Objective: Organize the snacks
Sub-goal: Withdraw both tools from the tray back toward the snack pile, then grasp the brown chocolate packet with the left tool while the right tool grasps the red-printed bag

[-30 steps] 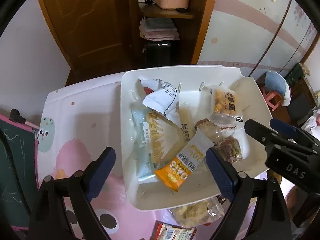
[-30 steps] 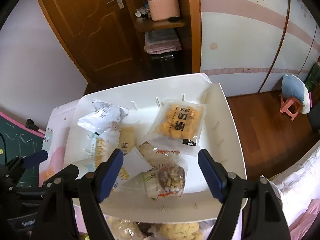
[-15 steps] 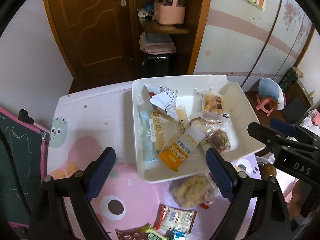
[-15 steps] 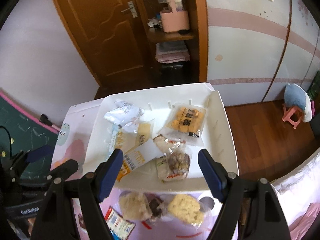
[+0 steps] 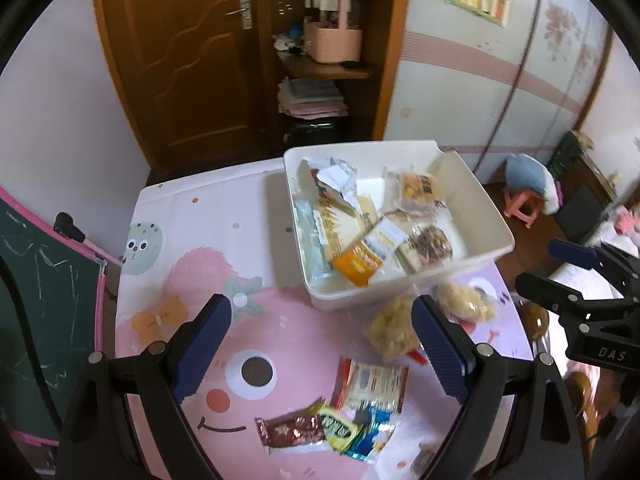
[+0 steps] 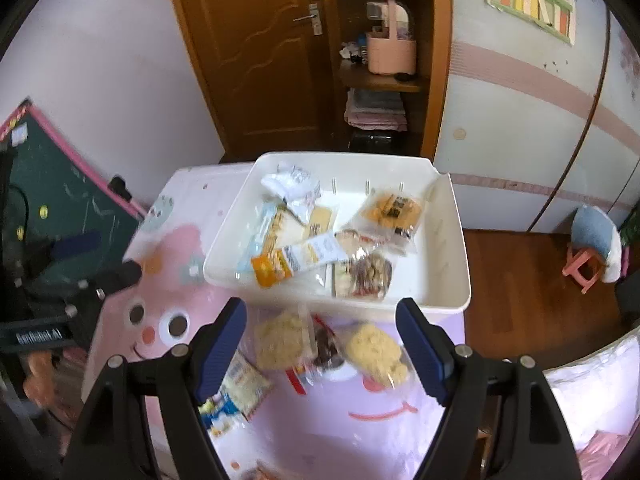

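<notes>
A white bin at the far end of the table holds several snack packets, among them an orange one. Loose snacks lie on the table in front of it: two clear bags of yellow puffs, a white and red packet, a dark red bar. My left gripper is open and empty above the table. My right gripper is open and empty above the puff bags; it also shows in the left wrist view.
The table has a pink cartoon cloth. A green chalkboard stands at the left edge. A wooden door and shelf are behind. A small pink stool stands on the floor to the right.
Both grippers have pulled back and up from the bin. The bin now looks smaller and the loose snacks in front of it have come into view. Both stay open.
</notes>
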The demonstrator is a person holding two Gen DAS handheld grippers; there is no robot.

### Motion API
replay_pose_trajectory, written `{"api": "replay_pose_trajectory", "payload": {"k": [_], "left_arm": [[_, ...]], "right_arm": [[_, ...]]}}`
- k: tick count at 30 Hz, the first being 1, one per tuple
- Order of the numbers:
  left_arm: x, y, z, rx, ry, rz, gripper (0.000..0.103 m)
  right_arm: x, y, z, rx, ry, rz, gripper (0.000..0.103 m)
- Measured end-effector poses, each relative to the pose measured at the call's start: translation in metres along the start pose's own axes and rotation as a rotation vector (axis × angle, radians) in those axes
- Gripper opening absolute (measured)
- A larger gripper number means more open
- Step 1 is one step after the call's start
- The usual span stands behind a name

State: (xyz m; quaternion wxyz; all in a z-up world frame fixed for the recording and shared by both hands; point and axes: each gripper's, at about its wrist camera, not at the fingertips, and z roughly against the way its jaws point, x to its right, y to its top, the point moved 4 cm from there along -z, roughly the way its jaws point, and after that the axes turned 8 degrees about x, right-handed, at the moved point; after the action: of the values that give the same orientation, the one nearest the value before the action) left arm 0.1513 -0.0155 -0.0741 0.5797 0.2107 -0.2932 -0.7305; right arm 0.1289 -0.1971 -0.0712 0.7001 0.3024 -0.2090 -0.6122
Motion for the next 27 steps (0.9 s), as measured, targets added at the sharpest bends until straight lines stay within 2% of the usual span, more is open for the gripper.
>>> {"api": "replay_pose_trajectory", "payload": {"k": [8,12,15,21,27], "left_arm": [[-0.002,-0.054,0.008,-0.032,-0.045,-0.099,0.091],[-0.003,-0.091,-0.002,-0.081,-0.062,-0.140,0.091],[-0.007,-0.121,-0.016,-0.148,-0.105,-0.180,0.091],[-0.018,-0.167,-0.042,-0.233,-0.060,-0.285,0.091],[-0.028,-0.192,-0.067,-0.283,-0.018,-0.385,0.091]], "right_arm": [[-0.023,-0.052,0.010,-0.071,0.060,0.063,0.077],[-0.037,-0.088,0.006,-0.132,0.100,0.078,0.077],[-0.045,-0.116,0.000,-0.183,0.118,0.108,0.077],[-0.061,-0.179,-0.014,-0.304,0.147,0.160,0.077],[-0.060,-0.212,-0.018,-0.394,0.169,0.119,0.077]]}}
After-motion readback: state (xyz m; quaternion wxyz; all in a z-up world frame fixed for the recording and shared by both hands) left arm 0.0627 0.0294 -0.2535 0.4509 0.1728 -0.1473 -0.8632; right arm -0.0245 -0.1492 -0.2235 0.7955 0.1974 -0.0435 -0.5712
